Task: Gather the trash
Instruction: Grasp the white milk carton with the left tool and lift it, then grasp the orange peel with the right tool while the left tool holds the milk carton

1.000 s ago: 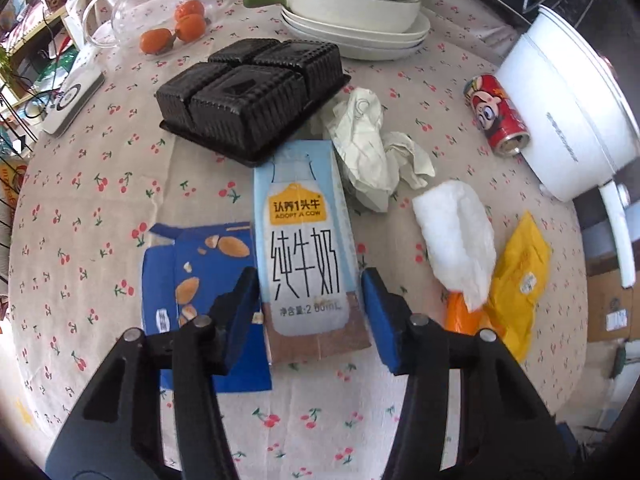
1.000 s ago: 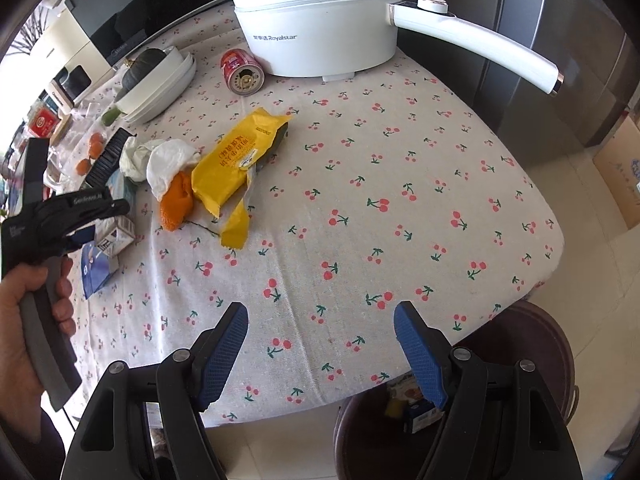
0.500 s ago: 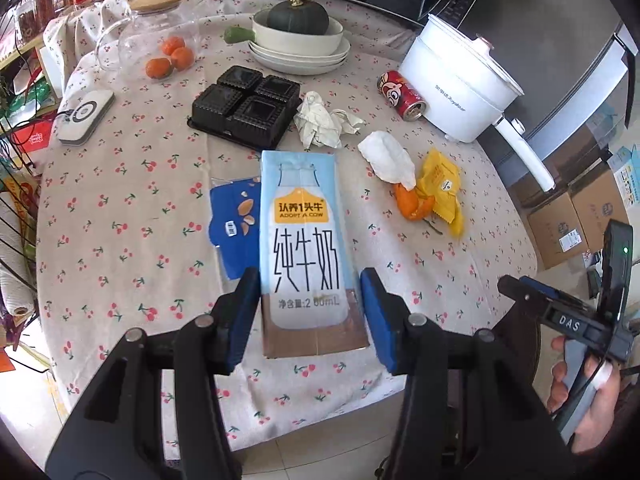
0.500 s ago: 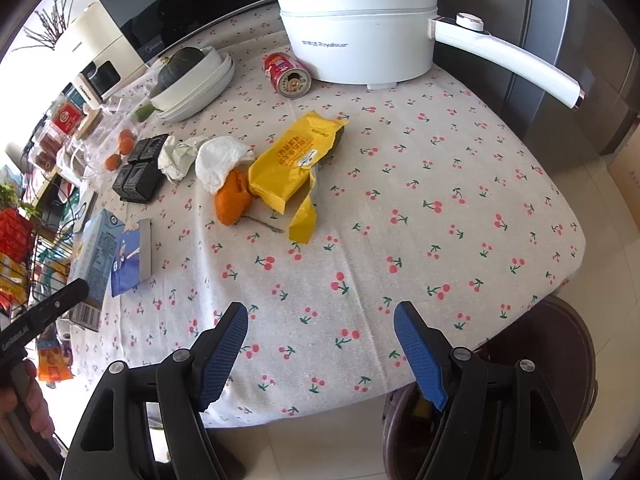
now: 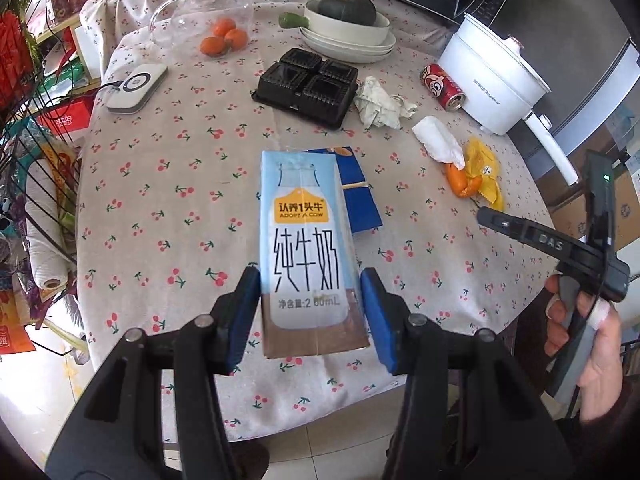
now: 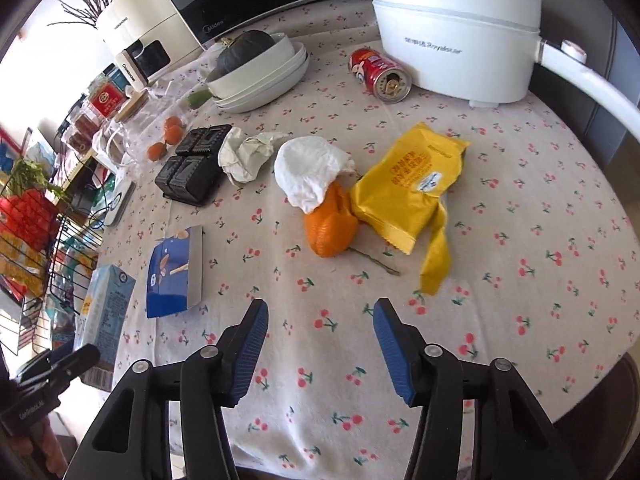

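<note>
My left gripper (image 5: 310, 316) is shut on a light-blue milk carton (image 5: 304, 248), held up over the table's near edge; the carton (image 6: 108, 308) also shows at the left of the right wrist view. My right gripper (image 6: 320, 328) hangs over the cherry-print tablecloth (image 6: 520, 240) with nothing between its fingers, its jaws closing. Ahead of it lie an orange peel (image 6: 330, 228), a white tissue (image 6: 312, 168), a yellow wrapper (image 6: 412, 184), crumpled paper (image 6: 246, 152), a blue snack box (image 6: 174, 272), a black plastic tray (image 6: 194, 168) and a red can (image 6: 380, 70).
A white electric pot (image 6: 452, 44) with a long handle stands at the back right. Stacked bowls (image 6: 264, 80) hold a dark squash. Oranges (image 5: 222, 38) and a glass jar sit far left. A wire rack (image 5: 36, 160) stands beside the table. A hand (image 5: 592, 340) holds the right gripper.
The left gripper has lifted the milk carton off the table and drawn back past the near edge. The right gripper has moved in over the table towards the wrappers, and its jaws have narrowed.
</note>
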